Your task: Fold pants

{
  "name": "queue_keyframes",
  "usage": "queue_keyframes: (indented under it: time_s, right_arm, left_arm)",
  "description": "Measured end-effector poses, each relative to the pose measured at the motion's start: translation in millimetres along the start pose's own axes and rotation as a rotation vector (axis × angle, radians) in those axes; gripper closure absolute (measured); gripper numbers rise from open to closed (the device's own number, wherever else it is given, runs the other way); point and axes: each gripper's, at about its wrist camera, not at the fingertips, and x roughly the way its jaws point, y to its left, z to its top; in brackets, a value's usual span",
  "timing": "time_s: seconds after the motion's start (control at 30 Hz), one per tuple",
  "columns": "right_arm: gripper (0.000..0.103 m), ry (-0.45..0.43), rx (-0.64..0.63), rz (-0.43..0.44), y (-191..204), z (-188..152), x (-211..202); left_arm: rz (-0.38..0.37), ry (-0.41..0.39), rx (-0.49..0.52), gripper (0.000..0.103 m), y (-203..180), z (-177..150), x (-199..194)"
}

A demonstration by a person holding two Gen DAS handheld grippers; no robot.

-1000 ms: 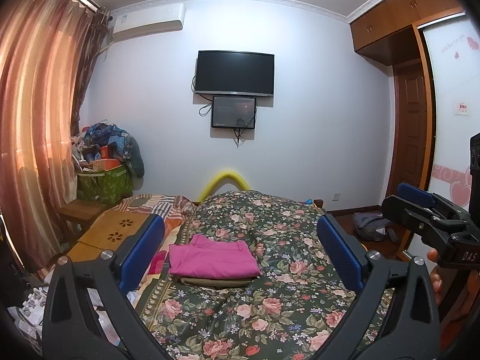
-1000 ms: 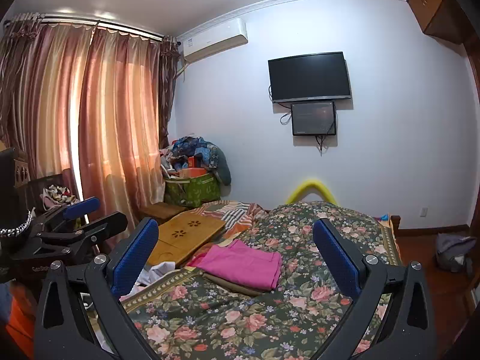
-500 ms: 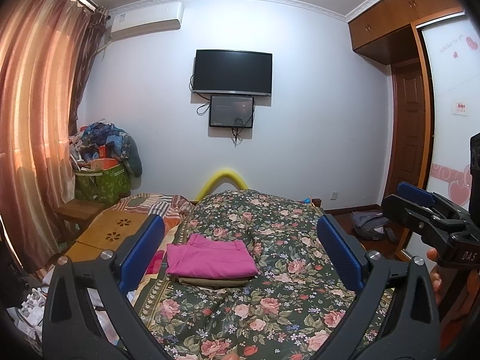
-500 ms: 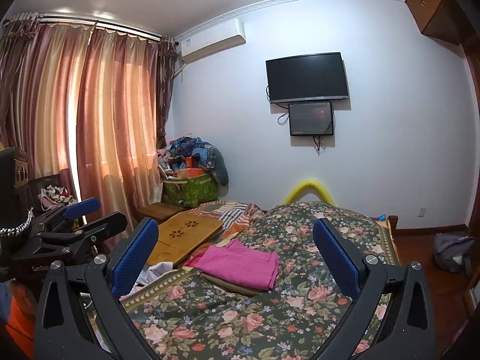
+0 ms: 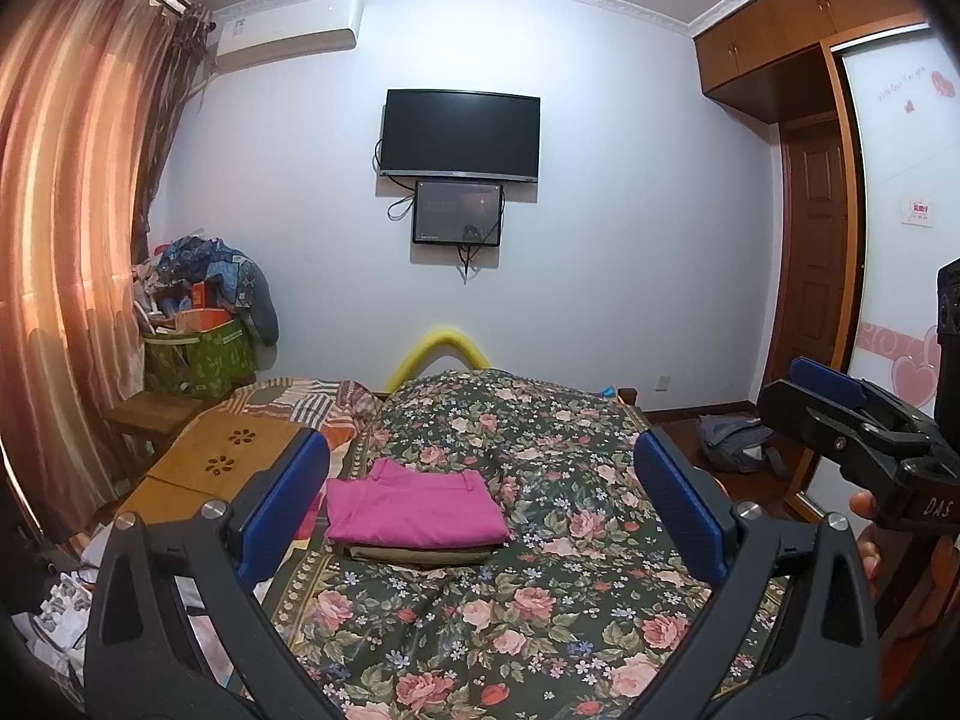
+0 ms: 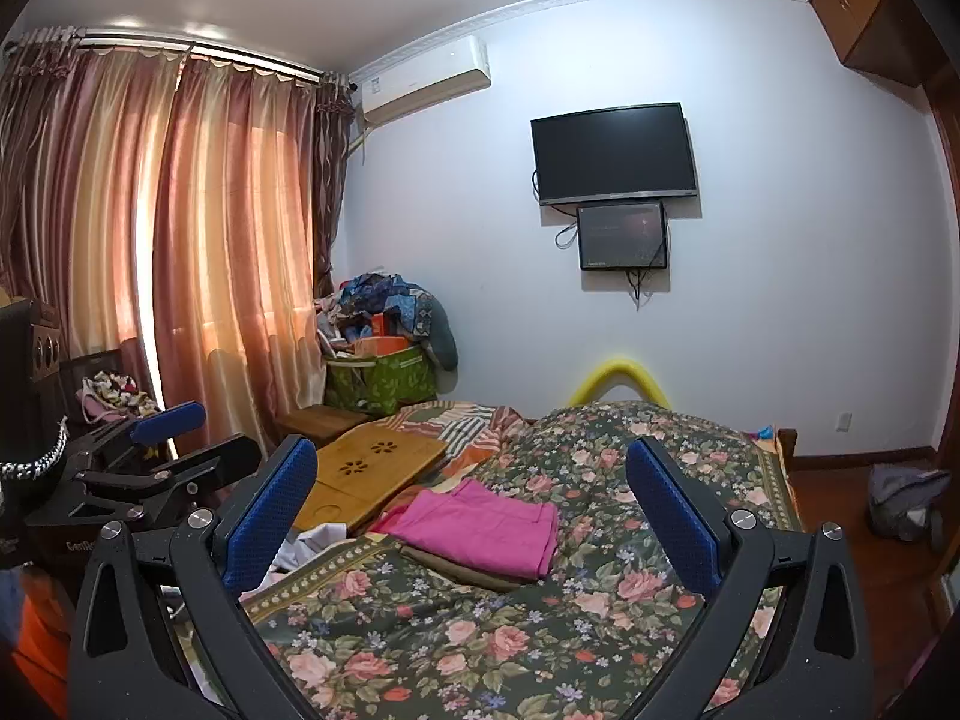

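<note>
Pink pants (image 5: 414, 507), folded flat, lie on a tan folded garment (image 5: 414, 556) on the floral bed (image 5: 540, 612), ahead of and below both claws. The left claw (image 5: 480, 498) hangs with its blue pads spread wide, holding nothing. The right claw (image 6: 471, 507) is likewise wide apart and empty, the pants showing between its fingers

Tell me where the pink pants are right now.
The folded pink pants lie on an olive garment on the floral bedspread, left of centre, beside the wooden lap desk.
</note>
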Motion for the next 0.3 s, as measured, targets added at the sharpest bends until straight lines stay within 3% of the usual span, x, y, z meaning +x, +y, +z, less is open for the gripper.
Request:
queue_keyframes:
  time_s: [0.3]
  right_arm:
    - [0.000, 0.002, 0.000, -0.002, 0.6, 0.6, 0.3]
  left_arm:
    - [-0.014, 0.006, 0.007, 0.000, -2.2, -2.1, 0.4]
